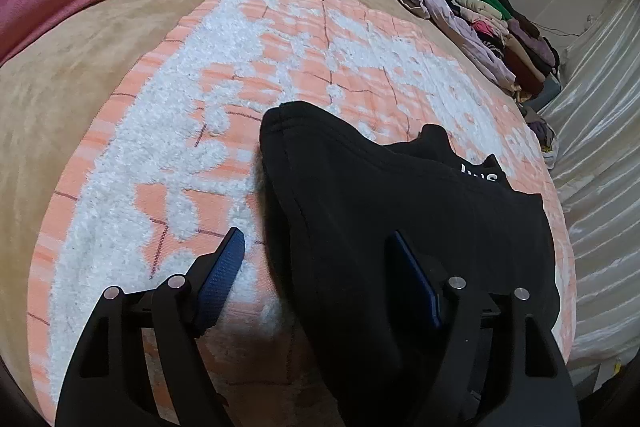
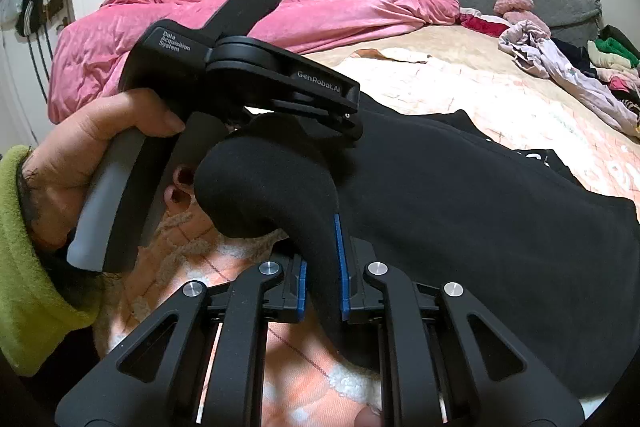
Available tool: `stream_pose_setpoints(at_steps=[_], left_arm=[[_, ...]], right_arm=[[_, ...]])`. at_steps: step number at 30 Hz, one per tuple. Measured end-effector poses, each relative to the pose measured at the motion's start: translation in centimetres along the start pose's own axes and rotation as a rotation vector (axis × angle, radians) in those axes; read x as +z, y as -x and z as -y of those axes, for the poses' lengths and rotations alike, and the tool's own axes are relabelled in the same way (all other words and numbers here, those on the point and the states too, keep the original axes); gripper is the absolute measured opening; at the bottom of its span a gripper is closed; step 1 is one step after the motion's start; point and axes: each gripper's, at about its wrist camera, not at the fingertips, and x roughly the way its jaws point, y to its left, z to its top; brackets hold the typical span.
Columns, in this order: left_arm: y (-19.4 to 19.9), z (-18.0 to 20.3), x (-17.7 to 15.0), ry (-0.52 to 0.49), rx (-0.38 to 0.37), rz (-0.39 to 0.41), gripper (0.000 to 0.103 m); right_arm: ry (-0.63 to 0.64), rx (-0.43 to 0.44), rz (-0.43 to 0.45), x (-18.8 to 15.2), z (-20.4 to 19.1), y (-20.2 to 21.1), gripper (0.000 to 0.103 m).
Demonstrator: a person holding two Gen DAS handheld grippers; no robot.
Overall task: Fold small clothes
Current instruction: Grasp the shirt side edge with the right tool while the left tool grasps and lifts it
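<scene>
Left wrist view: my left tool [image 1: 316,259] parted, pads clear of cloth, black garment [image 1: 384,211] edge between them, lying on orange-white blanket [image 1: 248,75] on bed, right wrist view: my right tool [image 2: 322,267] clamped on garment fold, left hand [image 2: 80,151] gripping other tool.
</scene>
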Motion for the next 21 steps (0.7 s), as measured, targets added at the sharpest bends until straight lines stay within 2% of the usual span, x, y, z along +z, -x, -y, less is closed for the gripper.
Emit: stream_pose_setpoints(at_steps=[1, 3, 4, 6, 9, 14, 21], left_arm=[[0.0, 0.0, 0.0, 0.001, -0.006, -0.002, 0.069], [-0.1, 0.0, -0.1, 0.016, -0.041, -0.011, 0.053], [-0.2, 0.1, -0.1, 0.025, -0.057, -0.015, 0.05], [0.0, 0.5, -0.2, 0.009, -0.054, -0.007, 0.037], [0.4, 1.2, -0.3, -0.014, -0.039, 0.014, 0.024], [1.2, 2.0, -0.4, -0.043, -0.016, 0.043, 0.018], [3.2, 2.6, -0.9, -0.035, -0.021, 0.079, 0.017]], right_arm=[[0.0, 0.001, -0.001, 0.0, 0.0, 0.0, 0.006], [0.0, 0.0, -0.001, 0.0, 0.0, 0.0, 0.006], [0.002, 0.0, -0.002, 0.0, 0.0, 0.0, 0.006], [0.002, -0.001, -0.003, 0.0, 0.1, -0.1, 0.006], [0.002, -0.002, -0.002, -0.1, 0.1, -0.1, 0.006], [-0.01, -0.005, 0.011, -0.1, 0.3, 0.4, 0.005], [-0.037, 0.001, 0.029, -0.3, 0.8, 1.7, 0.005]])
